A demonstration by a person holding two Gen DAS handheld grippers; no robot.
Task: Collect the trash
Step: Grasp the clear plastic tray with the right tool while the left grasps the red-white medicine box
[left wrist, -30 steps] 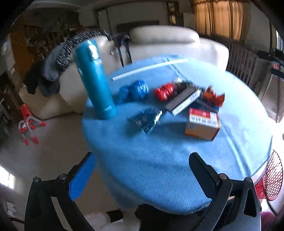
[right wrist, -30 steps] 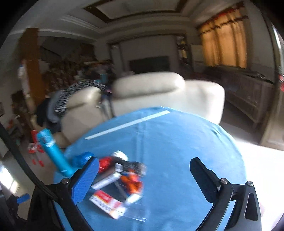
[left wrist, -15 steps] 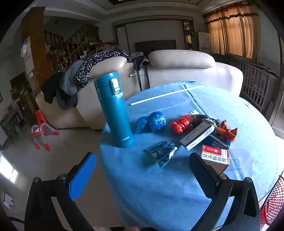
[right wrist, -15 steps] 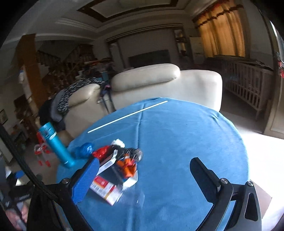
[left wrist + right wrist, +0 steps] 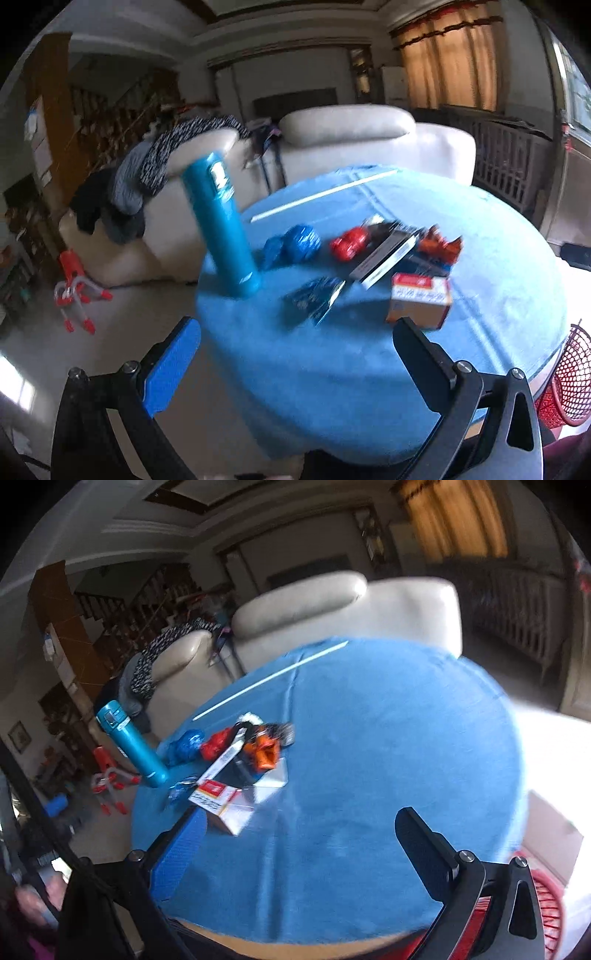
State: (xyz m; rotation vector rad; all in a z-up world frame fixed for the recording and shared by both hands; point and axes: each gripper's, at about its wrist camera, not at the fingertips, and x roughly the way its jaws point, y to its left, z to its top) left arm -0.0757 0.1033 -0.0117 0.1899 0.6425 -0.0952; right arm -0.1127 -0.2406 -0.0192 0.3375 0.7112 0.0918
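Note:
A round table with a blue cloth (image 5: 369, 369) holds a heap of trash: a flat blue wrapper (image 5: 314, 299), a crumpled blue wrapper (image 5: 295, 243), a red wrapper (image 5: 349, 242), an orange wrapper (image 5: 439, 243), a black-and-white box (image 5: 386, 258) and a red-and-white carton (image 5: 419, 299). My left gripper (image 5: 295, 350) is open and empty, above the table's near edge, short of the trash. My right gripper (image 5: 299, 834) is open and empty over bare cloth to the right of the heap (image 5: 240, 764).
A tall teal flask (image 5: 221, 221) stands upright at the table's left edge, next to the wrappers. A red mesh bin (image 5: 569, 384) sits on the floor at the right. A cream sofa (image 5: 351, 147) stands behind the table.
Both views have shifted and blurred. The left gripper has dropped closer to the table and trash. The right gripper has moved nearer the table. Both stay open.

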